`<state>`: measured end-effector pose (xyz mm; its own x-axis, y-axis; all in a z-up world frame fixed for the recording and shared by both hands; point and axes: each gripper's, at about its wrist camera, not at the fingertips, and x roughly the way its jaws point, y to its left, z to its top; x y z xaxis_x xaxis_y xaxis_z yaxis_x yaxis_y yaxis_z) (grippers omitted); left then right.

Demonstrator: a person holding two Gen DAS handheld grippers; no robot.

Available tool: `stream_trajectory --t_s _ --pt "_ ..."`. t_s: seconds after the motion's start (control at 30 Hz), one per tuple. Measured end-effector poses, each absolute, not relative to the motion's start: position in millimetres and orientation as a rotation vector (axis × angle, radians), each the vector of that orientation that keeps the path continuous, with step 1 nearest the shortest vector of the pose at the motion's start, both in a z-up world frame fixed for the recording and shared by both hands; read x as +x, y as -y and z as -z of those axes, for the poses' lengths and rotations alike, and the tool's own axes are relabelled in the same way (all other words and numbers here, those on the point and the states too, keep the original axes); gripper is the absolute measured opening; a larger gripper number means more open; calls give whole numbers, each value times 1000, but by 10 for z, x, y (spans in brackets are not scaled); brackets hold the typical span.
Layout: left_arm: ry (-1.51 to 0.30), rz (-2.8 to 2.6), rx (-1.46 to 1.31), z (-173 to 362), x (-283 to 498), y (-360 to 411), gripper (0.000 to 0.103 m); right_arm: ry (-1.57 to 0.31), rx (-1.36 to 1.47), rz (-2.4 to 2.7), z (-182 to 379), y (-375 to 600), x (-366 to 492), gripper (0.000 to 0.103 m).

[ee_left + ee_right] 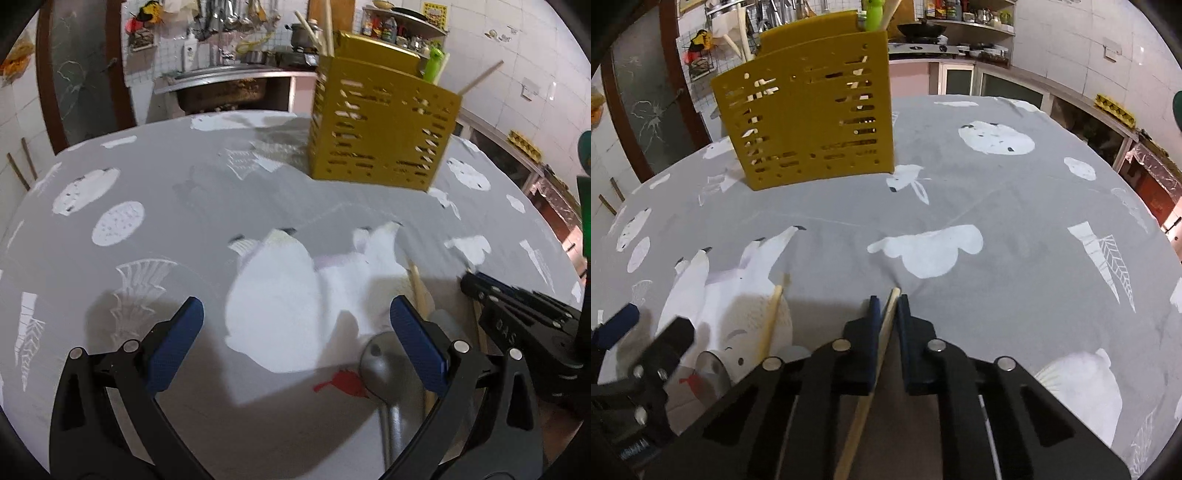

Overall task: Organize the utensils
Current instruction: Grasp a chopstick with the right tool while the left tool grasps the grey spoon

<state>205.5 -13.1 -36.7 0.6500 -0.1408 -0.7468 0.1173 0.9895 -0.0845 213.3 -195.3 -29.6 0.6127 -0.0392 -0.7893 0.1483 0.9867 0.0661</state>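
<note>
Nearest the lens in the right wrist view, the right gripper (886,314) has its two blue-padded fingers (871,332) drawn almost together on a pale wooden chopstick (882,332). The stick runs lengthwise between the pads, its tip poking out just past them and resting low over the grey tablecloth printed with white animals and leaves (1015,206). To the left of that grip, a second pale wooden chopstick (772,317) lies flat on the cloth across a white bear print, and beside its near end the rounded bowl of a grey metal spoon (713,369) shows partly behind the black frame of the other tool.

In the left wrist view, the left gripper (295,343) is spread wide, its blue pads (177,343) well apart with nothing between them. The grey metal spoon (380,365) lies on the cloth just inside the right-hand pad, bowl forward and handle running back toward the camera under the frame. The loose chopstick (419,291) lies just beyond that pad, and the black body of the right gripper (517,317) enters from the right edge.

Farther out, a mustard-yellow perforated utensil holder (812,114) stands upright on the far side of the table, left of centre in the right view. Several pale sticks (325,29) and a green plastic item (873,14) rise from its top. Behind it, a kitchen counter (229,74) and wall shelves (975,18) are cluttered with cookware.
</note>
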Motion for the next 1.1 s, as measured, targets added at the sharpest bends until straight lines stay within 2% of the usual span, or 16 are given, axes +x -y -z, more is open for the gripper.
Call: stream_trajectory --t_s 0.47,0.73,0.83,1.0,1.1 --pt "-918 195 0 484 1971 390 96 -917 95 59 275 2264 2071 6" --pt "-923 169 56 529 1924 496 87 -907 94 62 301 2367 2014 7" --pt "-921 174 64 524 1927 524 79 -904 78 68 309 2338 2016 7" --pt "-919 191 70 504 1925 592 55 -906 74 69 307 2334 2021 7" --pt "-916 204 84 497 1908 631 45 -900 81 66 309 2345 2012 7"
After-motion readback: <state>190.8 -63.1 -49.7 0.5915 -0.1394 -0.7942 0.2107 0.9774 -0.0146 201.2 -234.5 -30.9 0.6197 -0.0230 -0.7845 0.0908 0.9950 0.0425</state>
